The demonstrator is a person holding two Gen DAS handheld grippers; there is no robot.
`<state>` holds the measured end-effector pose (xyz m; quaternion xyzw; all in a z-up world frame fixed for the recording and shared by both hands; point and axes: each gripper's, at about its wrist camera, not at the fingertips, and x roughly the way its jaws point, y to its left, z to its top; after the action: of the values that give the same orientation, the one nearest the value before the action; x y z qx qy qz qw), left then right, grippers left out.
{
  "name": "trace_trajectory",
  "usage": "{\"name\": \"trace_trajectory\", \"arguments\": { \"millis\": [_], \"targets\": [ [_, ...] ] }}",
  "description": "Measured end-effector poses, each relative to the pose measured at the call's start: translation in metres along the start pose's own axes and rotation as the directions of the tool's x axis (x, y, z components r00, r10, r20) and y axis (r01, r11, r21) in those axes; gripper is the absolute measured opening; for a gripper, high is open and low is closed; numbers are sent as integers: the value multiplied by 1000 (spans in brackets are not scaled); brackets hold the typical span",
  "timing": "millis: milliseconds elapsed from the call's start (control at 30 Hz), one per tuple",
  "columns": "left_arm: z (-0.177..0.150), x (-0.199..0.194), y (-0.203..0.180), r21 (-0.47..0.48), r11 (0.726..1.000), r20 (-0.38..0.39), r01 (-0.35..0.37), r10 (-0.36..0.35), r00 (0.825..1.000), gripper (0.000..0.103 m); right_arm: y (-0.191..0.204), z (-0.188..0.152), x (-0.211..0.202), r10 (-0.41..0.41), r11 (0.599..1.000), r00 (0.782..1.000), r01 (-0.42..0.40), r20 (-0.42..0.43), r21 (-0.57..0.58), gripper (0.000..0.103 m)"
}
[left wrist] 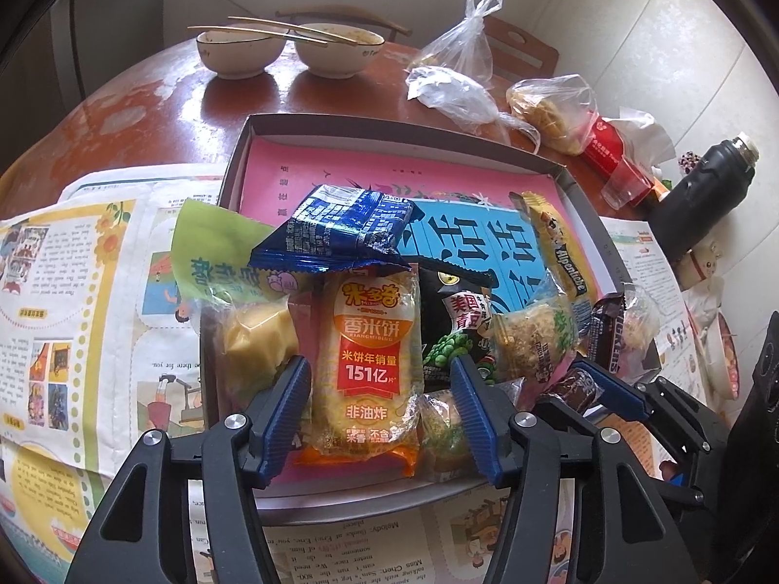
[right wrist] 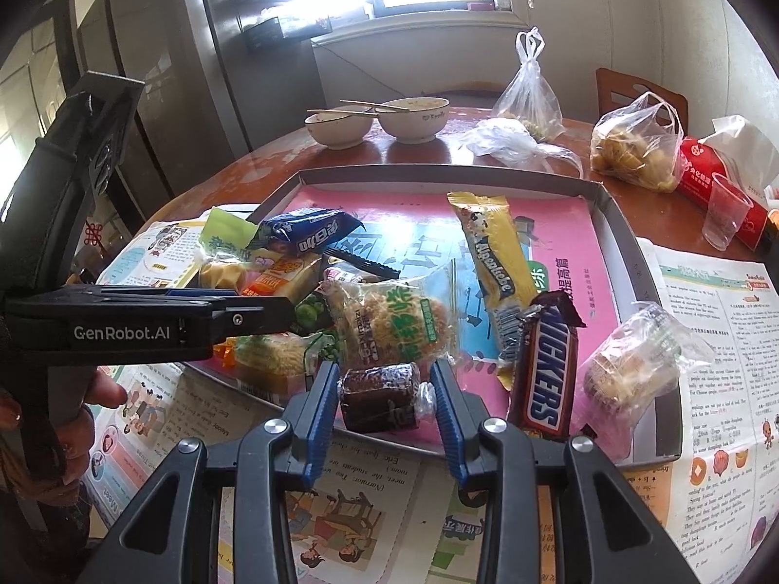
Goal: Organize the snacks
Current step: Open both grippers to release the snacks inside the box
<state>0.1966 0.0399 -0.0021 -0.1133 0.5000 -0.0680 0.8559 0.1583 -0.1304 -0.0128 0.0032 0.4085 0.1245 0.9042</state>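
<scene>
A shallow grey tray (right wrist: pixel 603 199) lined with a pink book holds a heap of snacks. My left gripper (left wrist: pixel 380 389) stands open around a yellow rice-cracker packet (left wrist: pixel 370 355) that lies in the tray; both blue pads stay just clear of its sides. My right gripper (right wrist: pixel 384 370) is shut on a small brown cake (right wrist: pixel 380 399) in clear wrap at the tray's near edge. To the cake's right lie a Snickers bar (right wrist: pixel 545 370), a yellow Alpenliebe pack (right wrist: pixel 491 253) and a clear-wrapped pastry (right wrist: pixel 628 365). A meat-floss cake (right wrist: pixel 394 326) and a blue packet (right wrist: pixel 306 233) lie behind it.
Newspaper (left wrist: pixel 97 292) covers the round brown table around the tray. Two bowls with chopsticks (right wrist: pixel 380 119) stand at the back, with plastic bags (right wrist: pixel 633 146) and a clear cup (right wrist: pixel 725 216) at the right. A black flask (left wrist: pixel 701 194) stands far right. A hand (right wrist: pixel 97 394) holds the left gripper.
</scene>
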Motion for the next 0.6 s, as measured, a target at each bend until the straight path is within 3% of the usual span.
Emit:
{"name": "trace_trajectory", "arguments": {
  "millis": [600],
  "targets": [
    [0,5,1,-10,1000,-1,-2,2,1000,64,-5,-3,-3,-20,999,1000,20,4,25,40]
  ]
}}
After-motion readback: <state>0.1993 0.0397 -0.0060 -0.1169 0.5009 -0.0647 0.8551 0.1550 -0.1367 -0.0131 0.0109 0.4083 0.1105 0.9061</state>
